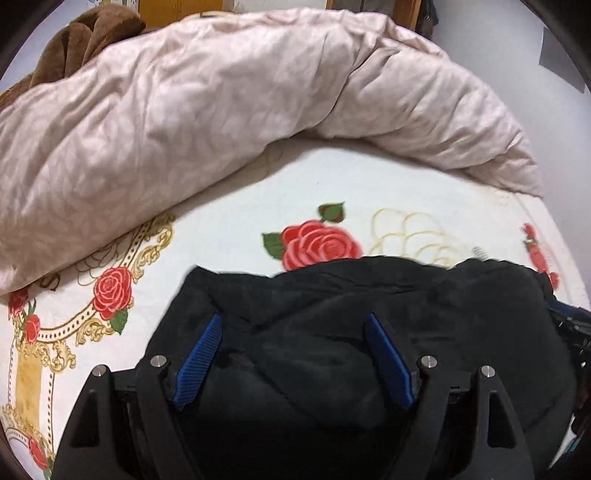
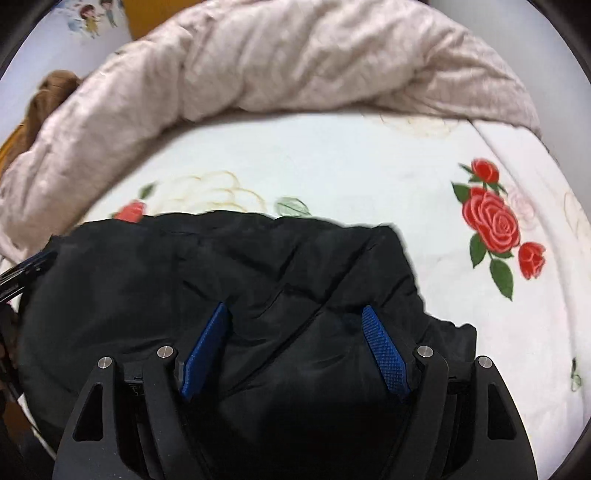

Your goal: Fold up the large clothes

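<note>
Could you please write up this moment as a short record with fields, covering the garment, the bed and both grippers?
garment: bulky black padded jacket, bunched at the near edge of the bed
surface: white bedsheet with red rose print
behind it: crumpled pale pink quilt, with a brown plush blanket at the far left
left gripper: jaws wide apart over the jacket, pads not pressing
right gripper: jaws wide apart over the jacket, pads not pressing
fold: not yet begun
</note>
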A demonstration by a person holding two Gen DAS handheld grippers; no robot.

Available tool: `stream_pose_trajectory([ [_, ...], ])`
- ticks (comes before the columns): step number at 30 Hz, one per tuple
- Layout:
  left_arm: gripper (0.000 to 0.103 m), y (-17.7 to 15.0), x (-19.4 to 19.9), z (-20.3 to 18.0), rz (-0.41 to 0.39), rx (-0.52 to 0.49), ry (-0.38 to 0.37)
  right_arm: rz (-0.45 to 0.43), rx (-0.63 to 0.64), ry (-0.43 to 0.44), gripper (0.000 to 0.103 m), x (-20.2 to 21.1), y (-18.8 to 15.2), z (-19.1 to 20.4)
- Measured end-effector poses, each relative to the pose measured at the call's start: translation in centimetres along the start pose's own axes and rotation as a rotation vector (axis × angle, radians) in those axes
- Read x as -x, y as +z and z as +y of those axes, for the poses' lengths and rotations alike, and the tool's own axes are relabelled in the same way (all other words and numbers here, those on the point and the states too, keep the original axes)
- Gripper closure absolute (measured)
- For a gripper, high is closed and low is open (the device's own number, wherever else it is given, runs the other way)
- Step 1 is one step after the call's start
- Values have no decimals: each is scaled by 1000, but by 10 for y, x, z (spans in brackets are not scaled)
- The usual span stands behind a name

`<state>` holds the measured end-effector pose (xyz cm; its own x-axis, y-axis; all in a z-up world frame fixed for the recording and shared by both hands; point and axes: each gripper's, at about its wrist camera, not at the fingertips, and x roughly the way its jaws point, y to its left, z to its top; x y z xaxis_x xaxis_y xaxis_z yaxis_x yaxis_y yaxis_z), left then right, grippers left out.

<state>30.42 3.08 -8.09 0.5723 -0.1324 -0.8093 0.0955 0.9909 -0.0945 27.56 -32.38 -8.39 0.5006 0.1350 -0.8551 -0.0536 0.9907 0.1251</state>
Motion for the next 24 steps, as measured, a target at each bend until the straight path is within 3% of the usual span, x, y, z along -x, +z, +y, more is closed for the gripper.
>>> stream_pose_trajectory([
  [9,19,-8,-36,3,-24,36,-6,32,-51,-25,28,-35,2,-18],
  [16,19,-4,-40,0,-17,26,17,11,-58,-37,28,-40,2,-19],
  [20,21,6,-11,-5,-16,11,24,-14,-54,-52,29,-14,6,-19],
  [24,22,16,34,-25,-103,-21,-56,-128,-77,14,29,39,12,-8],
])
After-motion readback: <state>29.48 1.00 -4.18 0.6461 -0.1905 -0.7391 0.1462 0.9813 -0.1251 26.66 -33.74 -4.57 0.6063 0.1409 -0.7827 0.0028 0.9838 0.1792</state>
